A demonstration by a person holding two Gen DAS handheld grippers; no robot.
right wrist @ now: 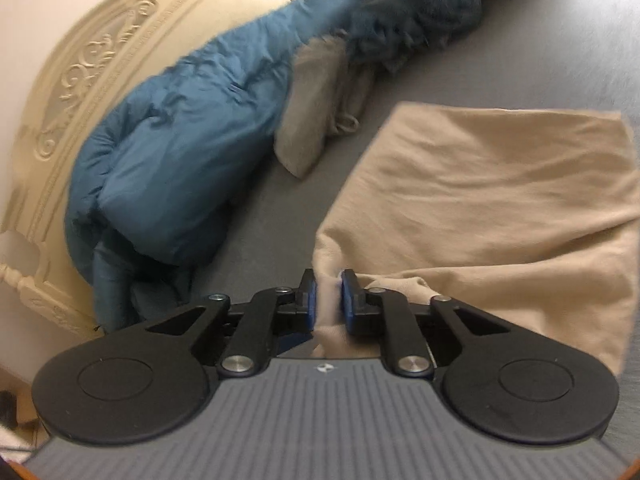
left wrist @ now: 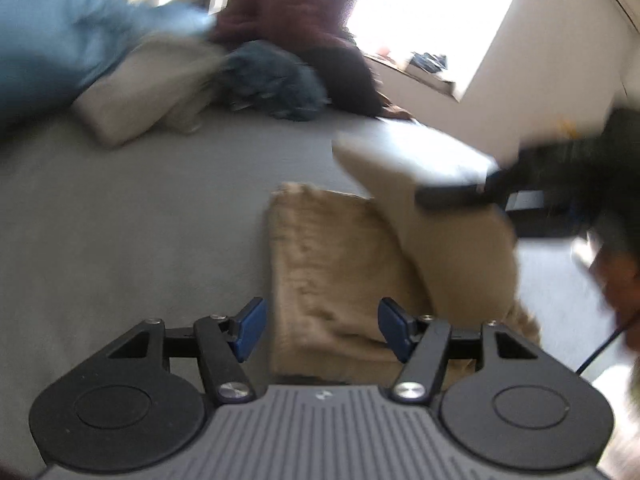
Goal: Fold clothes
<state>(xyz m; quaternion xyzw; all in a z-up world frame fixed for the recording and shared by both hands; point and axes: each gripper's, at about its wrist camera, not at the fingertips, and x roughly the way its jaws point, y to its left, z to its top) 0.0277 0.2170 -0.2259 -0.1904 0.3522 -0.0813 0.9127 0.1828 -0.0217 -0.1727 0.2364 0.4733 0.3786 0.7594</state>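
Cloth (right wrist: 500, 184), tan, lies on the bed (right wrist: 280, 216), long axis running away from the right gripper (right wrist: 328, 300), whose jaws pinch its corner; left gripper (left wrist: 322, 328) jaws apart.

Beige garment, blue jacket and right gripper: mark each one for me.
Beige garment (right wrist: 500, 184): right wrist view, flat middle of the cloth.
Blue jacket (right wrist: 180, 152): right wrist view, puffy body.
Right gripper (right wrist: 329, 300): right wrist view, between the jaws, on the pinched beige fold.

Grey bed surface (left wrist: 140, 220) lying open left of the beige garment (left wrist: 320, 272); blue jacket (right wrist: 172, 152) and cushion (right wrist: 316, 120) crowding the headboard (right wrist: 100, 52) side.
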